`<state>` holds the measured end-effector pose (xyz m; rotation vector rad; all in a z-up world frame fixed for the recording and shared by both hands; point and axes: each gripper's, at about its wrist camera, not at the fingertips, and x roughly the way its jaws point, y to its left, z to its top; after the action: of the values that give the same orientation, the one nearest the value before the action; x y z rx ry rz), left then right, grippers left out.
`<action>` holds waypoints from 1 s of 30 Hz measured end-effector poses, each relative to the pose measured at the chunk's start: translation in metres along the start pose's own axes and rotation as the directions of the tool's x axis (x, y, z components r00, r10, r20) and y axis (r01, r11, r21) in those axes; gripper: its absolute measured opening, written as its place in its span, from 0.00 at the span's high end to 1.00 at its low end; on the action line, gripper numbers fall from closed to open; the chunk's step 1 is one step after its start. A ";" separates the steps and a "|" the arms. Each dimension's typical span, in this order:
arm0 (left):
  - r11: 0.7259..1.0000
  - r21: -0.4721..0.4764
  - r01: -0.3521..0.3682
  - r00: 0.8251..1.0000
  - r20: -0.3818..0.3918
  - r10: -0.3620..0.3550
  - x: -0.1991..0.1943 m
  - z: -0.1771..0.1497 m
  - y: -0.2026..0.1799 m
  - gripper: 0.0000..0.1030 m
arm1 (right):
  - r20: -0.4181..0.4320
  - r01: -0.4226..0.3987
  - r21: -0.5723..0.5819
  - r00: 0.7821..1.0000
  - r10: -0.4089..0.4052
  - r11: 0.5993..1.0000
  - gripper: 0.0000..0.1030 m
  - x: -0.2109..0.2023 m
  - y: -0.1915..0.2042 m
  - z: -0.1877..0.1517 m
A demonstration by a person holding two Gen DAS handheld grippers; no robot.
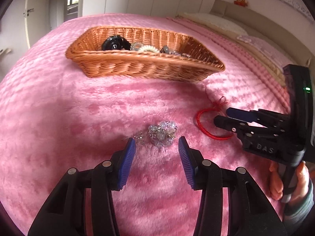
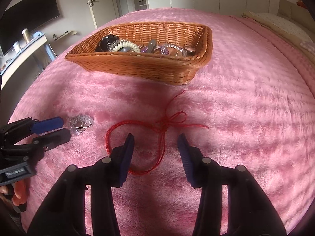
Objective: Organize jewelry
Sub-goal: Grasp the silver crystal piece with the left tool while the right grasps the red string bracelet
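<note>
A clear bead bracelet (image 1: 162, 133) lies bunched on the pink bedspread just ahead of my open left gripper (image 1: 157, 143); it also shows in the right wrist view (image 2: 79, 125). A red string bracelet (image 2: 135, 147) with a knotted bow lies under my open right gripper (image 2: 156, 140), whose left finger stands inside the loop. In the left wrist view the red bracelet (image 1: 206, 131) lies by the right gripper (image 1: 221, 116). In the right wrist view the left gripper (image 2: 63, 128) shows at left. A wicker basket (image 1: 137, 66) holding several jewelry pieces sits farther back, and shows in the right wrist view too (image 2: 141, 66).
The pink blanket (image 1: 78, 108) covers the whole bed. Pillows (image 1: 226, 24) lie at the far right by the headboard. Wardrobes and a door stand behind the bed; a desk (image 2: 23, 55) and a television are at the left.
</note>
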<state>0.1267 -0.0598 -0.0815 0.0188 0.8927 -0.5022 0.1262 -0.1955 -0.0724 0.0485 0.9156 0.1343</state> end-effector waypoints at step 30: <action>0.998 -0.022 0.056 0.986 0.158 -0.052 -0.037 -0.004 0.003 0.93 | 0.067 -0.143 -0.085 0.987 0.149 0.986 0.98 -0.014 0.015 0.006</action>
<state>0.1056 -0.0405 -0.0571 -0.0684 0.7467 -0.5349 0.1216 -0.1827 -0.0561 0.0461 0.8321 0.3037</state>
